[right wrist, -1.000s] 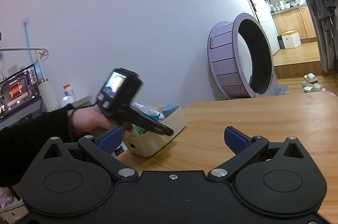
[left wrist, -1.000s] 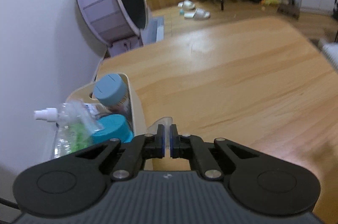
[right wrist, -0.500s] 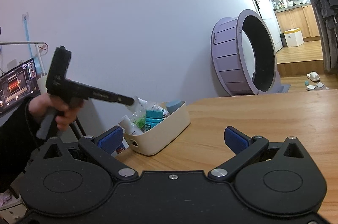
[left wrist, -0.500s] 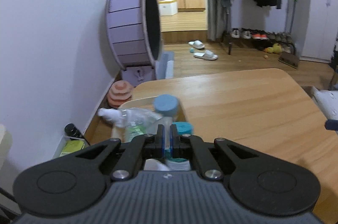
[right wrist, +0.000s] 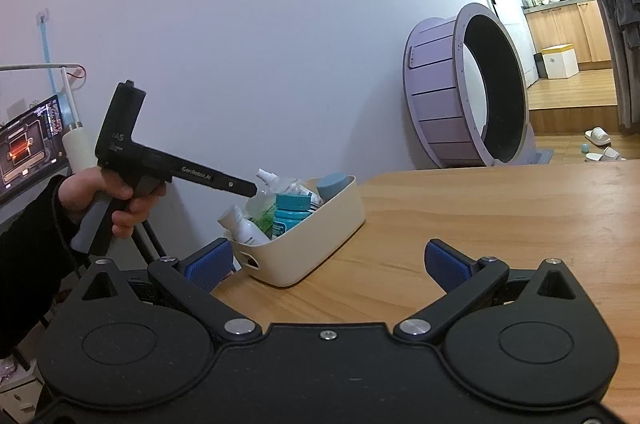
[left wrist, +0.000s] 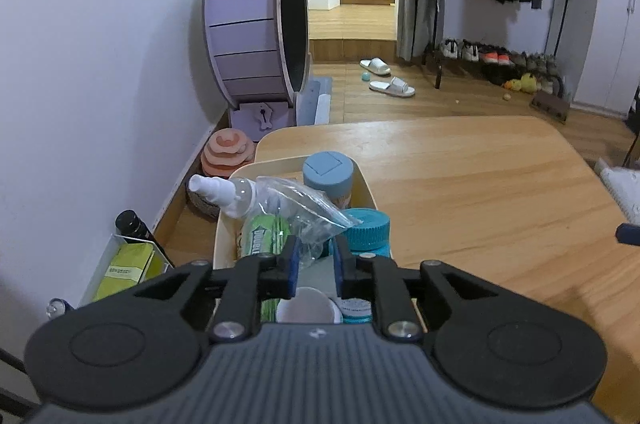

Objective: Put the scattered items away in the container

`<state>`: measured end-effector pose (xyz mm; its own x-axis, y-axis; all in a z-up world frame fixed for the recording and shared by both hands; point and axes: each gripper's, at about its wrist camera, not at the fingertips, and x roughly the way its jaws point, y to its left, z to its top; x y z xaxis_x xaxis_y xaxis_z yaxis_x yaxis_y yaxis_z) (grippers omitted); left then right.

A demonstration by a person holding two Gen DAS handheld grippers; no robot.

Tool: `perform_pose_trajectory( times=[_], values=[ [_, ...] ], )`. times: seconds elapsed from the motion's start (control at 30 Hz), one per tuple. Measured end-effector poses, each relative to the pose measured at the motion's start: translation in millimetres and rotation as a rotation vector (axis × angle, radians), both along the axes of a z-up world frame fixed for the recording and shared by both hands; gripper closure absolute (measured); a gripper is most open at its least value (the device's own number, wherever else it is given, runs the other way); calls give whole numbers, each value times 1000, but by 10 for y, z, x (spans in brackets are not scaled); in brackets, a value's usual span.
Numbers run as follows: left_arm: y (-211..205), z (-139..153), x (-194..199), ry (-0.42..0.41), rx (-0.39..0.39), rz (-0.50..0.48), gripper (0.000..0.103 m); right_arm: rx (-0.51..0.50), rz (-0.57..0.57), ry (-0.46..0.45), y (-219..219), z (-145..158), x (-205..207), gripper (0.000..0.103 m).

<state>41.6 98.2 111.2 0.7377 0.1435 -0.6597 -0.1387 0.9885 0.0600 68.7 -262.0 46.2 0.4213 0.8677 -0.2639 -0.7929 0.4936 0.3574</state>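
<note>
Cream bin [right wrist: 320,236] full; left tongs [left wrist: 314,256] just parting, empty; right tongs [right wrist: 328,264] wide, empty.

Left gripper [left wrist: 314,266] poised over cream bin [left wrist: 370,189], jaws just parted a little, clear bag [left wrist: 304,212] showing in the gap, contact unclear. In the bin: spray bottle [left wrist: 224,193], green pack [left wrist: 262,238], teal-capped jar [left wrist: 366,227], blue-lidded jar [left wrist: 328,173]. Bin at table [left wrist: 460,192] corner.
</note>
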Motion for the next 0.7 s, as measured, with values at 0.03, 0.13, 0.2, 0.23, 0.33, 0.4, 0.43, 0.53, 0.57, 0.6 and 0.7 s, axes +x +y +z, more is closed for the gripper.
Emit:
perform_pose_trajectory(
  times=[0.03,0.13,0.2,0.23,0.33,0.4,0.43,0.53,0.57,0.6,0.7],
  values=[
    [27,26,-36,-15,-11,2,83,0,-1,1,5,1,1,0],
    [33,103,-189,-83,-44,3,71,0,0,0,12,6,-9,0],
    [-7,109,-314,-136,-69,-15,60,-1,-3,-4,11,11,-18,0],
    [-29,101,-376,-162,-81,-25,55,0,-6,-5,9,13,-21,0],
    [-99,-12,-533,-210,-114,-35,43,9,-17,-10,12,27,-37,0],
    [-143,-107,-609,-226,-128,-26,36,14,-14,-13,38,36,-45,0],
    [-157,-160,-627,-223,-133,-17,31,14,-12,-14,58,42,-51,0],
    [-136,-217,-631,-217,-161,20,23,11,7,-15,131,74,-81,0],
    [-122,-229,-632,-216,-173,34,16,6,14,-15,163,91,-91,0],
    [-107,-241,-633,-216,-185,48,13,-2,21,-17,202,113,-101,0],
    [-78,-240,-625,-220,-204,82,1,-36,40,-20,339,196,-118,0]
  ],
)
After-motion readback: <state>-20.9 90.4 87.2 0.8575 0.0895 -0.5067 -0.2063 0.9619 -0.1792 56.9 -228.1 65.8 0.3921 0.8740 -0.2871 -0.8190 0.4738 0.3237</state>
